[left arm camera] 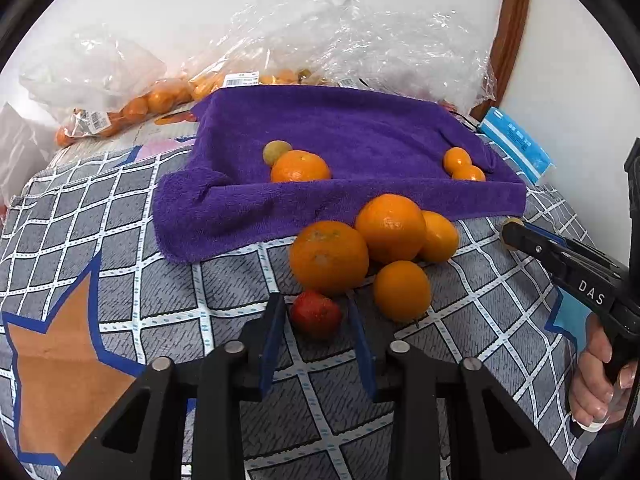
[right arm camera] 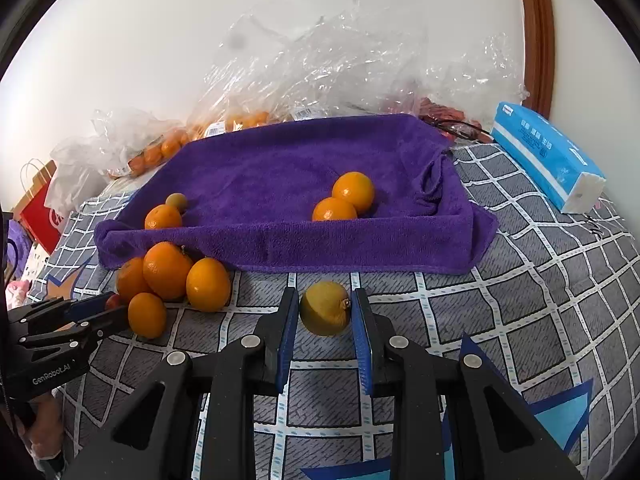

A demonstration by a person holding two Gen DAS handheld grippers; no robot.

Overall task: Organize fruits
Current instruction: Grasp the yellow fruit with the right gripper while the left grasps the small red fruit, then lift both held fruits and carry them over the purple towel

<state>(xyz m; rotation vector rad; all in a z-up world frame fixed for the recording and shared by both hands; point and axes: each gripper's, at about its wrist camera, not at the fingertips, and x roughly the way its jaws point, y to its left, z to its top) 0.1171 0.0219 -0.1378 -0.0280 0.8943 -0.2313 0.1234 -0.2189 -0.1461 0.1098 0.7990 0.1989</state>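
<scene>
Strawberry [left arm camera: 316,314] sits between the blue pads of my left gripper [left arm camera: 316,320], just in front of the purple towel [left arm camera: 340,140]; my jaws are narrow and closed on it. Its long axis runs roughly across my left view, though I cannot tell which end is the tip. Touching it on the towel side is a cluster of four oranges [left arm camera: 362,248], which lies against the towel's front fold.

My right gripper [right arm camera: 325,314] is clamped on a yellow lemon [right arm camera: 325,308], also just in front of the towel, nearer its right half. The lemon's nub end faces the right-hand pad, so its long axis lies across the jaws.

On the towel, behind the front fold, I see an orange with a small greenish fruit [left arm camera: 277,151] touching it toward the left, and two small oranges [right arm camera: 346,198] touching each other toward the right. Behind the towel are clear plastic bags [right arm camera: 320,60] holding more oranges. Right of the towel lies a blue tissue pack [right arm camera: 548,156]. Everything rests on a grey checked bedspread [right arm camera: 540,280].
</scene>
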